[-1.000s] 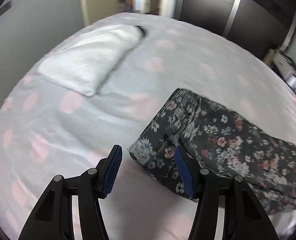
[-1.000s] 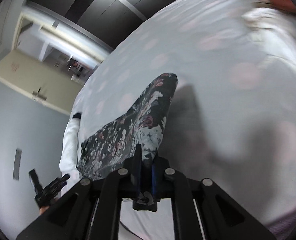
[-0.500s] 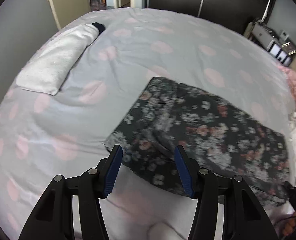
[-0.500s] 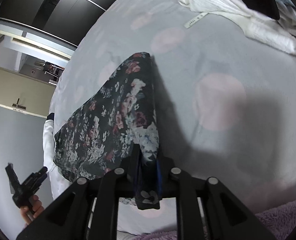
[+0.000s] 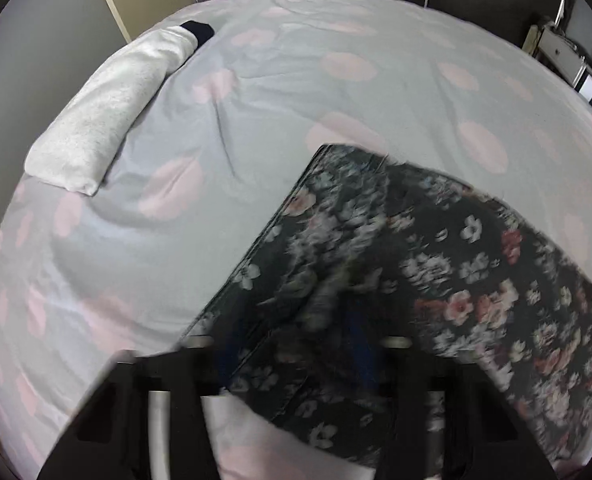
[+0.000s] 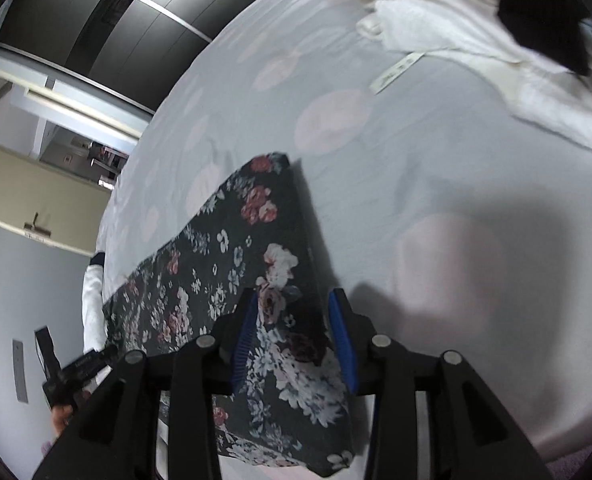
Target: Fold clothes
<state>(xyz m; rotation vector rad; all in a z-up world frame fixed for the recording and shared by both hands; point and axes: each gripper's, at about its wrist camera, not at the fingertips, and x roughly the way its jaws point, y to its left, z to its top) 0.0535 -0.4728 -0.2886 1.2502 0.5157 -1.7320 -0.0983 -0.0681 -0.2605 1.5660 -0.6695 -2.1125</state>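
Observation:
A dark floral garment (image 5: 436, 280) lies flat on the bed, folded into a long strip; it also shows in the right wrist view (image 6: 232, 272). My left gripper (image 5: 292, 344) is low over its near end. The cloth covers the fingers and the frame is blurred, so the jaw state is unclear. My right gripper (image 6: 292, 328) is open, its blue pads (image 6: 342, 340) on either side of the garment's other end, which lies loose between them.
The bed has a grey cover with pink spots (image 5: 336, 92). A folded light grey garment (image 5: 108, 108) lies at its far left. A heap of white clothes (image 6: 476, 36) with a black piece lies at the right. Dark wardrobes stand behind.
My right gripper has opened and let go of the garment's end. My left gripper has moved forward and down, and the cloth now covers its fingers.

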